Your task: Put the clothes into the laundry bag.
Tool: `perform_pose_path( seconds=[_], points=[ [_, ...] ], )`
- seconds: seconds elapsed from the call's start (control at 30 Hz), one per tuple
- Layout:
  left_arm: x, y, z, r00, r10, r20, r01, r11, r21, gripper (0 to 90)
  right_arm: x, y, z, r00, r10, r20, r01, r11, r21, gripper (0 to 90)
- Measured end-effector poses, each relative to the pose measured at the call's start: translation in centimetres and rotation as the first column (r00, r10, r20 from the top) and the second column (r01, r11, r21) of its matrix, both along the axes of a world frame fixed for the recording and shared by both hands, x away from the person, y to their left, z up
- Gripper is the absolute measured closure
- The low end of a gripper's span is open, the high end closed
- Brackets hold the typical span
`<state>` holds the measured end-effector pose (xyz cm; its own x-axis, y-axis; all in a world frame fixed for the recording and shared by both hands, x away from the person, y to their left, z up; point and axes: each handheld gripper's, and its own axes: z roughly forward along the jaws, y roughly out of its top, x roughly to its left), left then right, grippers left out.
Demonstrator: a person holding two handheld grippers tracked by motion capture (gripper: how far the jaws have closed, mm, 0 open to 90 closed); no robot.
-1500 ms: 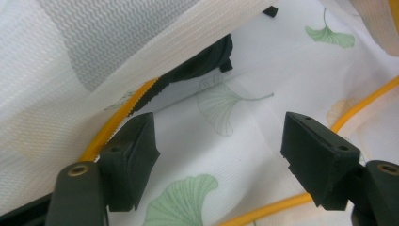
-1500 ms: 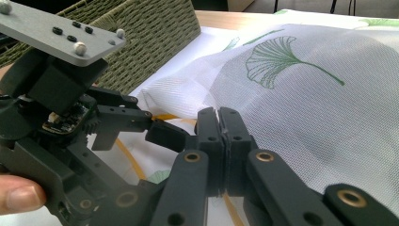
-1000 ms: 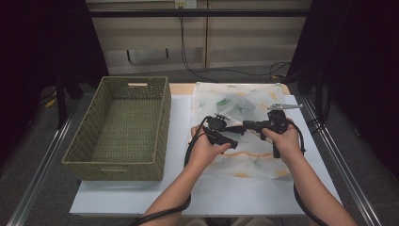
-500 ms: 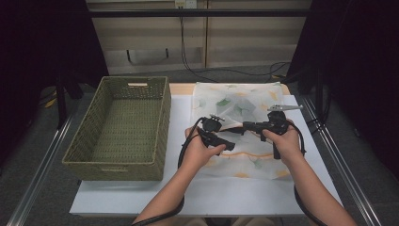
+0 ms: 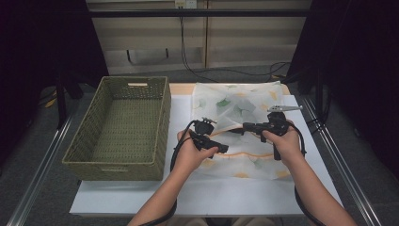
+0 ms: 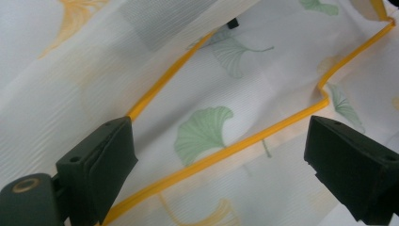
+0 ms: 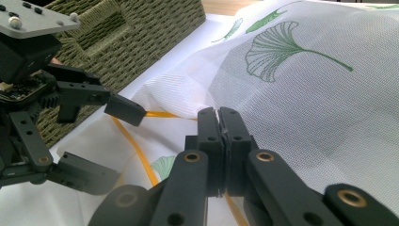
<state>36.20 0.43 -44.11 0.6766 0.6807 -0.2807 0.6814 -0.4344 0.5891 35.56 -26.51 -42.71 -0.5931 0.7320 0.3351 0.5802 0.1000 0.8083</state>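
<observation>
A sheer white cloth bag (image 5: 235,101) printed with green and yellow ginkgo leaves lies flat on the white table (image 5: 188,193). A yellow trim (image 6: 263,136) edges it. My right gripper (image 5: 239,129) is shut on the bag's upper layer (image 7: 306,94) and holds it lifted off the lower layer. In the right gripper view its jaws (image 7: 219,115) press together at that edge. My left gripper (image 5: 221,149) is open just left of it, its jaws (image 6: 221,141) spread over the lower layer and the trim with nothing between them. The left gripper (image 7: 113,141) also appears in the right gripper view.
A woven green-brown basket (image 5: 162,117) stands empty on the table's left side, close to the left hand. In the right gripper view the basket (image 7: 150,33) sits behind the left gripper. Bare table lies in front of the bag, and metal rails run along both sides.
The left gripper has drifted slightly left and toward the person. The right gripper has stayed in place, still holding the bag's upper layer.
</observation>
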Motion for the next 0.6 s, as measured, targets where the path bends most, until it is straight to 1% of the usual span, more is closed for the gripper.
perform_pose_path(
  seconds=[0.03,0.07,0.13,0.17,0.23,0.27,0.33,0.37,0.4,0.5,0.53,0.57,0.6],
  points=[
    [0.0,0.2,-0.1,1.0,-0.005,0.002,0.005,1.0,0.001,9.1,0.0,0.0,0.0,1.0,0.001,-0.002,-0.001,1.0,-0.001,89.0],
    [-0.1,0.4,-0.2,1.0,0.003,-0.006,-0.003,1.0,-0.008,9.0,0.0,0.0,-0.1,1.0,0.001,0.0,-0.001,1.0,-0.003,88.9],
    [-0.2,0.8,-0.3,1.0,0.008,0.0,-0.008,1.0,-0.001,9.0,0.0,0.0,-0.2,1.0,0.001,-0.002,-0.001,1.0,0.001,88.9],
    [-0.2,0.9,-0.3,0.9998,0.019,0.001,-0.019,0.9998,-0.011,9.0,-0.1,0.0,-0.2,1.0,0.002,-0.004,-0.002,1.0,0.0,88.9],
    [-0.3,1.2,-0.3,0.9999,0.012,0.009,-0.012,0.9999,0.005,9.0,-0.1,0.1,-0.3,1.0,0.004,-0.005,-0.004,1.0,-0.006,88.9],
    [-0.3,1.3,-0.3,0.9999,0.011,0.007,-0.011,0.9999,0.001,9.0,-0.1,0.1,-0.4,0.9999,0.008,-0.008,-0.008,1.0,-0.007,88.9],
    [-0.4,1.4,-0.3,0.9996,0.024,0.017,-0.024,0.9997,0.0,8.9,-0.2,0.2,-0.5,0.9999,0.009,-0.013,-0.009,1.0,-0.012,88.9],
    [-0.4,1.5,-0.3,0.9997,0.019,0.018,-0.019,0.9998,0.007,9.0,-0.2,0.3,-0.6,0.9999,0.013,-0.011,-0.013,1.0,-0.014,88.9],
    [-0.5,1.6,-0.3,0.9996,0.022,0.016,-0.022,0.9998,0.002,8.8,-0.2,0.3,-0.6,0.9997,0.014,-0.018,-0.014,1.0,-0.019,88.9],
    [-0.6,1.8,-0.4,0.9996,0.022,0.018,-0.022,0.9998,0.002,8.7,-0.3,0.4,-0.8,0.9997,0.02,-0.017,-0.02,1.0,-0.022,88.9],
    [-0.6,1.9,-0.4,0.9994,0.021,0.026,-0.021,0.9997,0.011,8.6,-0.4,0.4,-0.8,0.9996,0.021,-0.02,-0.021,1.0,-0.021,88.9],
    [-0.6,2.0,-0.4,0.9994,0.023,0.027,-0.024,0.9997,0.01,8.4,-0.4,0.3,-0.9,0.9996,0.023,-0.015,-0.023,0.999,-0.023,88.8],
    [-0.6,2.0,-0.4,0.9993,0.024,0.028,-0.024,0.9997,0.005,8.3,-0.5,0.3,-0.9,0.9995,0.02,-0.023,-0.021,1.0,-0.022,88.8]
  ],
)
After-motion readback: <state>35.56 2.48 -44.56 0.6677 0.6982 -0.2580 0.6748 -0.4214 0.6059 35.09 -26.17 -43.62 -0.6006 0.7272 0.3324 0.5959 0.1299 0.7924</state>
